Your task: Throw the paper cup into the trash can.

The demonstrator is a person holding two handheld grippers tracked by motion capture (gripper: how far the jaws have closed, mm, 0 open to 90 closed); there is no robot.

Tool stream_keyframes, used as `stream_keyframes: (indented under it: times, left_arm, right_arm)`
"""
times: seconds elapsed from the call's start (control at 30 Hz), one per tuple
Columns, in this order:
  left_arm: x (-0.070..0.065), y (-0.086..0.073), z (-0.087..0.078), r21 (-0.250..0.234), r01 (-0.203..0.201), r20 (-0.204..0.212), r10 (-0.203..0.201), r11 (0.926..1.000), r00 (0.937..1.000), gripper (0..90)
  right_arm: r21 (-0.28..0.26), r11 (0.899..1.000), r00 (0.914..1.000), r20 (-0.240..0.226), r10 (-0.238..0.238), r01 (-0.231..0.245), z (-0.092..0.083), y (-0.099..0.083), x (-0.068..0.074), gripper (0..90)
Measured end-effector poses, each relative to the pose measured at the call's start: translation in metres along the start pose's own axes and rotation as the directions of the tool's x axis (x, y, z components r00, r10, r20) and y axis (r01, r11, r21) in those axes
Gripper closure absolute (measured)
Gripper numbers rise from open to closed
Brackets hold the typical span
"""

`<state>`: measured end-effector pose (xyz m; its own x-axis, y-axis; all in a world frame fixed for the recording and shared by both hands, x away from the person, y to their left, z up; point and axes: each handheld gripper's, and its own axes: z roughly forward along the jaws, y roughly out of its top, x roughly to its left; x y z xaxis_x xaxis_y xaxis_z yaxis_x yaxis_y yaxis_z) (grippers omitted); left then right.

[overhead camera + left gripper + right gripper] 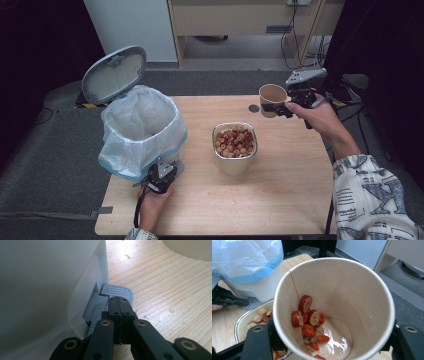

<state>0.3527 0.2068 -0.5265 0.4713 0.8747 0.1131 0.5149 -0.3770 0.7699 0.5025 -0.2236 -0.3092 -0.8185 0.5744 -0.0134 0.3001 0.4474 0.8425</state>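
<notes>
A white pedal bin (131, 150) lined with a clear bag stands at the table's left, its grey lid (114, 75) raised. My left gripper (162, 169) is shut at the bin's foot. Its closed tips (119, 300) rest on the ribbed grey pedal (117, 290). A metal bowl (234, 165) of red date slices (235, 141) sits mid-table. My right gripper (278, 107) is shut on a paper cup (272, 96), held tilted above the table's far right. Inside the cup (352, 290), several date slices (308, 320) cling to the wet bottom; the right gripper (334, 345) clasps it from both sides.
A small dark round spot (254, 108) lies on the wooden table (280, 200) near the cup. Beyond the far edge stand a cabinet (240, 20) and cables (300, 45). The bowl (242, 325) and the bin's bag (247, 257) lie under and left of the cup.
</notes>
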Motion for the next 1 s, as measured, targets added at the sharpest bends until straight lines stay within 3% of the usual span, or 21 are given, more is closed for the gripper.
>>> stream_keyframes:
  times: [0.4,0.7,1.0]
  left_arm:
    - [0.0,0.0,0.0,-0.003,0.002,0.001,-0.002,1.0,1.0,89.0]
    - [0.0,0.0,0.0,-0.003,-0.004,0.0,0.004,1.0,1.0,89.0]
    - [0.0,0.0,0.0,-0.002,-0.003,-0.001,0.003,1.0,1.0,89.0]
  right_arm:
    - [-0.018,1.0,0.9997,-0.023,0.003,-0.003,0.008,0.02,0.012,32.0]
    - [0.003,1.0,0.9994,-0.034,0.005,-0.005,0.021,0.032,0.021,32.0]
    - [0.002,1.0,0.9963,-0.084,0.017,-0.017,0.034,0.041,0.03,32.0]
